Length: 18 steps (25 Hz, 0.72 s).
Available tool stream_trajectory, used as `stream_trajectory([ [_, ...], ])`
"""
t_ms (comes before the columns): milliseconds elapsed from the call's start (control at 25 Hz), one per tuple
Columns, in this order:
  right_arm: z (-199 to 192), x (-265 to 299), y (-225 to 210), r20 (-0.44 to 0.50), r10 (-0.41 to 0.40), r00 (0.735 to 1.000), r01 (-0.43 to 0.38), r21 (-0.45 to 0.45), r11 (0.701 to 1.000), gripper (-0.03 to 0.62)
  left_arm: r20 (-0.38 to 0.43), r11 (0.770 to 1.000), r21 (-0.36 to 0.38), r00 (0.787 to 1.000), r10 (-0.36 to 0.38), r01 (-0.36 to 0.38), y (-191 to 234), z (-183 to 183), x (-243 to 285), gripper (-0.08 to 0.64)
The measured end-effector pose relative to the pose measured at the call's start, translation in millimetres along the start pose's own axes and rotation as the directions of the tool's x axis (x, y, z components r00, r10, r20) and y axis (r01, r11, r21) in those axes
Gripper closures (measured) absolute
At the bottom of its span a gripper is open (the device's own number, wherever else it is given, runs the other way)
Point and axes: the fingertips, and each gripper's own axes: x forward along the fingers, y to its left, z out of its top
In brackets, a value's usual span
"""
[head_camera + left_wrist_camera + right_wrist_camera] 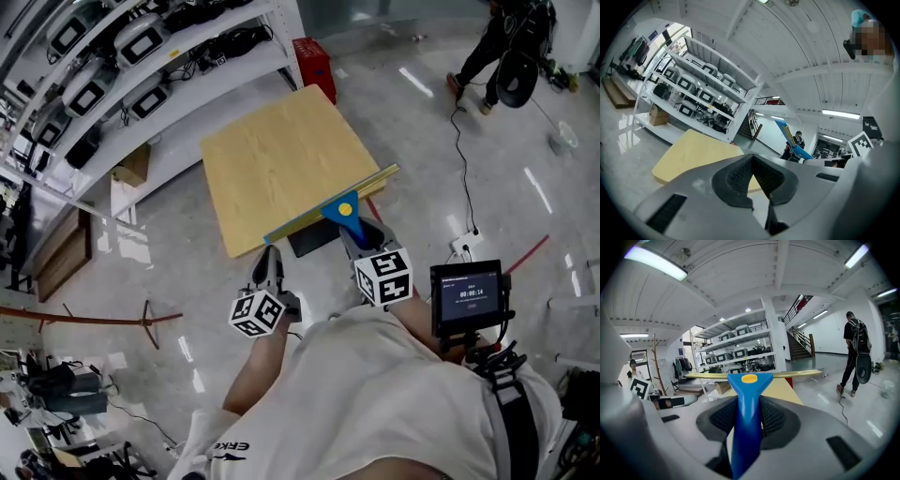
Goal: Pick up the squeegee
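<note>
Your right gripper (360,232) has its jaws pinching the handle of the squeegee (345,208) at centre frame, blade slanting lower left to upper right over the near edge of the wooden surface (272,155), with shelves (141,66) upper left and your left gripper (269,261) jaws pressed together on nothing.

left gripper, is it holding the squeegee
No, the left gripper has its jaws shut on nothing; the squeegee is clamped in the right gripper.

Smooth, slightly glossy blue plastic on the squeegee (746,420) handle. Matt pale wood grain on the bench (272,159) top. Glossy, reflective grey floor (422,117). Textured black rubbery pads (772,420) and matt grey plastic shell on the right gripper (746,401).
</note>
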Motion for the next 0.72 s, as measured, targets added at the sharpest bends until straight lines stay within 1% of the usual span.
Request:
stream_trajectory([
  [400, -0.1, -0.7, 2.3, -0.005, 0.005, 1.000, -0.005, 0.013, 1.000, 0.462, -0.007, 1.000, 0.001, 1.000, 0.011, -0.011, -1.5, 2.7, -7.8, 0.555],
  [720, -3.6, -0.3, 2.4, -0.014, 0.002, 1.000, -0.001, 0.012, 1.000, 0.462, -0.019, 1.000, -0.008, 1.000, -0.002, 0.002, -0.9, -0.2, -4.9, 0.555],
])
